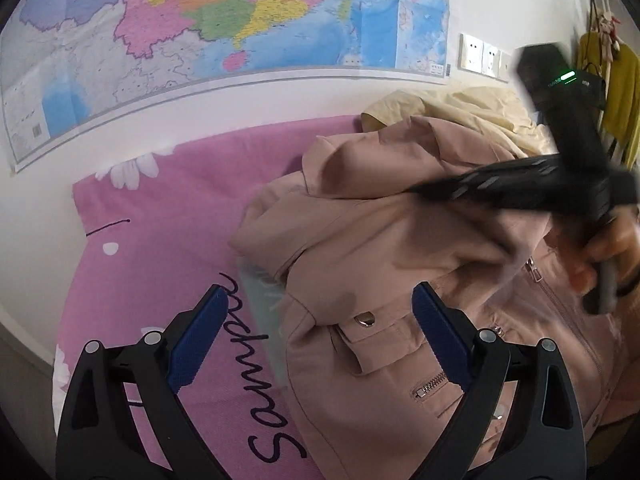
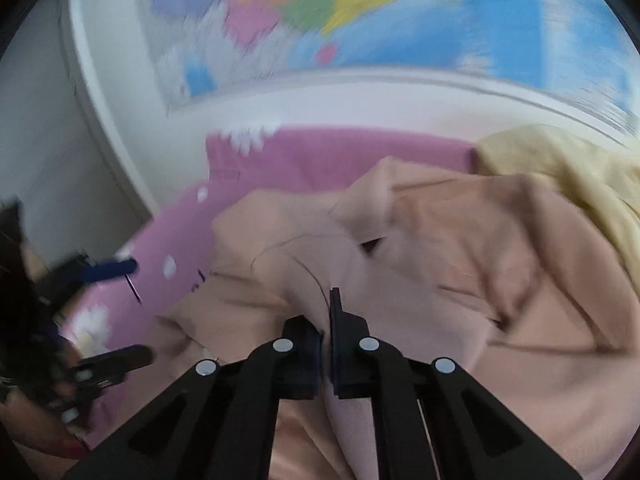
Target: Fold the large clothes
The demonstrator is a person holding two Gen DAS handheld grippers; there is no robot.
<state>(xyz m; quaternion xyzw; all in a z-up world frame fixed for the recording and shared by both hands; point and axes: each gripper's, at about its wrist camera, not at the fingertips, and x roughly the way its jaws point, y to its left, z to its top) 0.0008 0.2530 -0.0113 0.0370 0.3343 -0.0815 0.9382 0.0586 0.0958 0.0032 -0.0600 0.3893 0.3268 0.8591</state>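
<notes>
A dusty-pink jacket [image 1: 400,248] with zippers and a snap pocket lies crumpled on a pink bedsheet [image 1: 160,240]. My left gripper [image 1: 320,320] is open and empty, its blue pads [image 1: 196,340] held above the jacket's left edge. In the left wrist view the right gripper [image 1: 520,188] appears blurred at the right, over the jacket. In the right wrist view my right gripper [image 2: 326,312] is shut on a fold of the jacket [image 2: 440,264]. The left gripper [image 2: 116,312] shows open at the left there.
A pale yellow garment [image 1: 472,108] lies behind the jacket by the wall. A large map [image 1: 200,32] hangs on the white wall above the bed. Wall sockets [image 1: 480,56] and hanging yellow clothes [image 1: 620,92] are at the far right.
</notes>
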